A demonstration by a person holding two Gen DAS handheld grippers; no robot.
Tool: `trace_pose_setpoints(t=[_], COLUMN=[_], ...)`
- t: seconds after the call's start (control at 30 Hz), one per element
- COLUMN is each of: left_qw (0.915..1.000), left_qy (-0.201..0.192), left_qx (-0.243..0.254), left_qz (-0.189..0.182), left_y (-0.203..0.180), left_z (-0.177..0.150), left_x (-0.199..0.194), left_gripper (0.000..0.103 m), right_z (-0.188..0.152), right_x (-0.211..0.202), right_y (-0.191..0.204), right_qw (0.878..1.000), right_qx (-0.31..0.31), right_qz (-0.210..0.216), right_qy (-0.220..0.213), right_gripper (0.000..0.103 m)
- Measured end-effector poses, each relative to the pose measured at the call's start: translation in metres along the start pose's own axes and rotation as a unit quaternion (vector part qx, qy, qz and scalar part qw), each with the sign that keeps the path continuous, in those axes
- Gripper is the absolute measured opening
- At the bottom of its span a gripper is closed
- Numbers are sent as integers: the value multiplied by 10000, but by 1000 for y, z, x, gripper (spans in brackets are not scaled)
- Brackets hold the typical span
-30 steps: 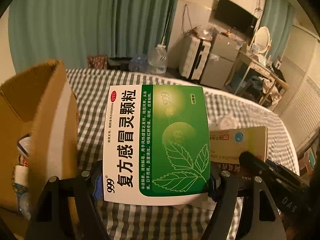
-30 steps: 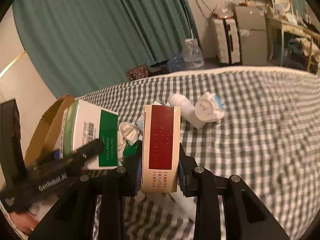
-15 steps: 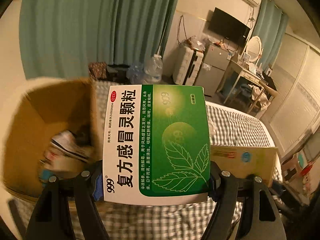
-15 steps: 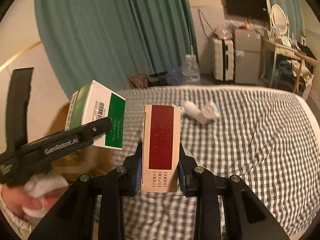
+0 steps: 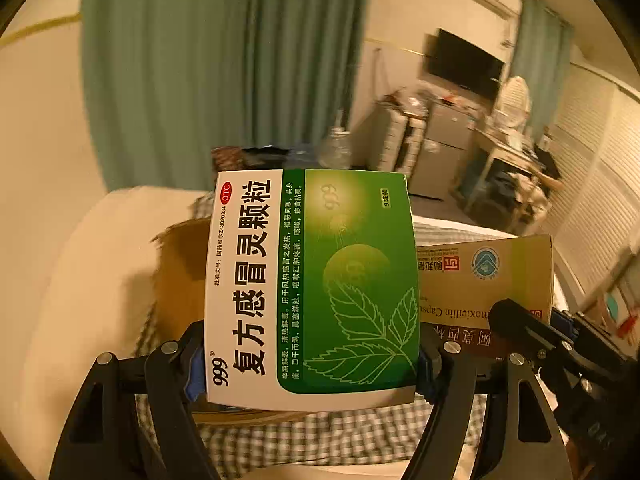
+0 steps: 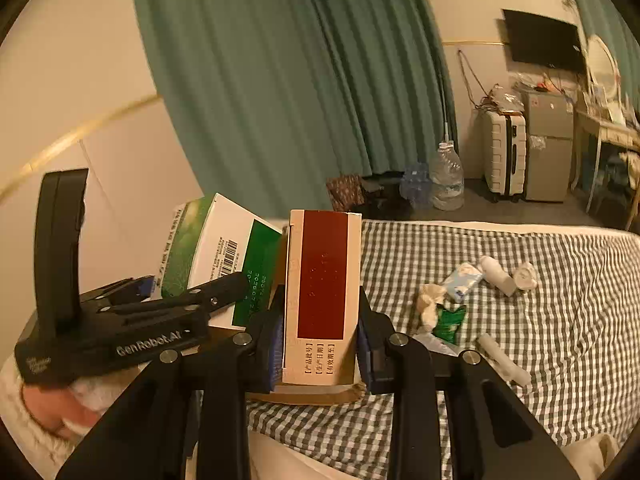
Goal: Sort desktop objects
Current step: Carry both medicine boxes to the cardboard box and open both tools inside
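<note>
My left gripper (image 5: pixel 310 356) is shut on a green and white medicine box (image 5: pixel 312 280), held up over a brown cardboard box (image 5: pixel 180 280) on the checked bed cover. The green box also shows in the right wrist view (image 6: pixel 224 256). My right gripper (image 6: pixel 320 344) is shut on a tan and dark red medicine box (image 6: pixel 322 300), which shows at the right of the left wrist view (image 5: pixel 484 280). Both held boxes are side by side, above the cardboard box's edge (image 6: pixel 312 394). The cardboard box's inside is hidden.
On the checked cover (image 6: pixel 540 320) to the right lie crumpled tissue (image 6: pixel 428 304), a green packet (image 6: pixel 450 320), a blue and white pack (image 6: pixel 464 282), a white bottle (image 6: pixel 496 276) and a white tube (image 6: pixel 504 360). A white wall is at left, curtains behind.
Both grippers have moved left and up with their boxes. The cardboard box's open inside has dropped out of the left wrist view, and the loose items now lie farther right.
</note>
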State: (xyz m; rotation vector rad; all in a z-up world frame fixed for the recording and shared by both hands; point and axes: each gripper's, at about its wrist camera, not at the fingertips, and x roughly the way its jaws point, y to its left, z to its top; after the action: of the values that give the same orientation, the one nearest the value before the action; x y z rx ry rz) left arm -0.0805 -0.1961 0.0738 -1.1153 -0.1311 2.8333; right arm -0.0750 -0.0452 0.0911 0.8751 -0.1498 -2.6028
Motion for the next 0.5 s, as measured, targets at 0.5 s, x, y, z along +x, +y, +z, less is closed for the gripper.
trace_pose_setpoints(t=[0.5], left_qw=[9984], left_qy=[260], left_qx=[97], left_qz=[486], left_y=[80], left_z=[-31], left_x=[75], left_gripper=[79], right_z=[-4], right_x=[138], right_y=[41], right_qw=[9939], right_qx=[-203], right_qz=[-229], right_qy=[1055], right_gripper=[31])
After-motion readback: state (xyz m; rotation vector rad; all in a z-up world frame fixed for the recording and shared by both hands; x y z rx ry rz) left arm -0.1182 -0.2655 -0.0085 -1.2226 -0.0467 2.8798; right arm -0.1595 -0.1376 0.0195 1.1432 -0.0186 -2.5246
